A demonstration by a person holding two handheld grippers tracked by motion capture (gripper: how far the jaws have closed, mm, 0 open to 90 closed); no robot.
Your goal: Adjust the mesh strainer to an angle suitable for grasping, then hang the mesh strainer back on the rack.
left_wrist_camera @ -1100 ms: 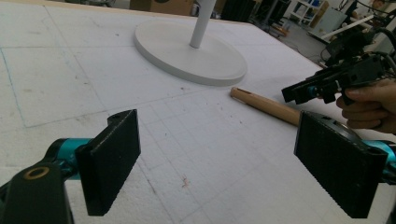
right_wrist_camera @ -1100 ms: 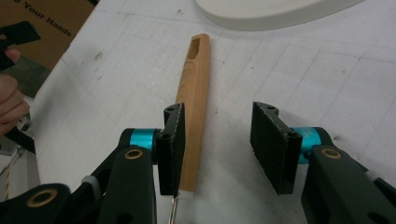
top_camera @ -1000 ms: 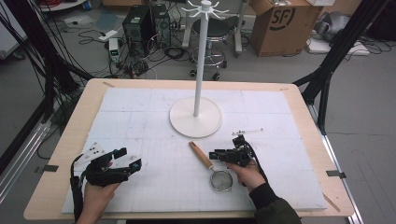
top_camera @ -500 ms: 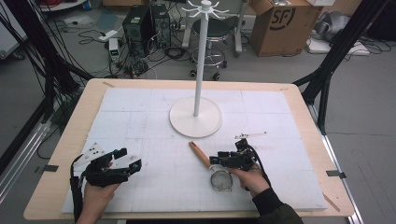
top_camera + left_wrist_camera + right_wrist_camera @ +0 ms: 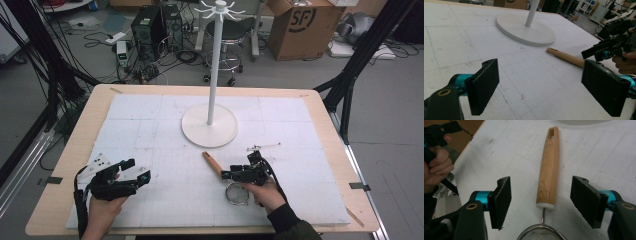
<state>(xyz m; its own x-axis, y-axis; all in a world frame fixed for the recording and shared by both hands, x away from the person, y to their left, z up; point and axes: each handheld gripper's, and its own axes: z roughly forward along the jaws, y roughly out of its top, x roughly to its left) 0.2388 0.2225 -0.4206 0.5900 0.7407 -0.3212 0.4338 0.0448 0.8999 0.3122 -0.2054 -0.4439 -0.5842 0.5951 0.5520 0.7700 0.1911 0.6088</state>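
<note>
Tongs, high view: left tongs (image 5: 131, 172) apart over the counter (image 5: 150, 125), right tongs (image 5: 226, 175) at the strainer (image 5: 236, 192) near the stand (image 5: 210, 125); box (image 5: 300, 25) reads "SF". Left gripper view: nothing between the pads. Right gripper view: jaws apart astride the wooden handle (image 5: 548, 167), risk of it rolling if pads close off-centre.
</note>
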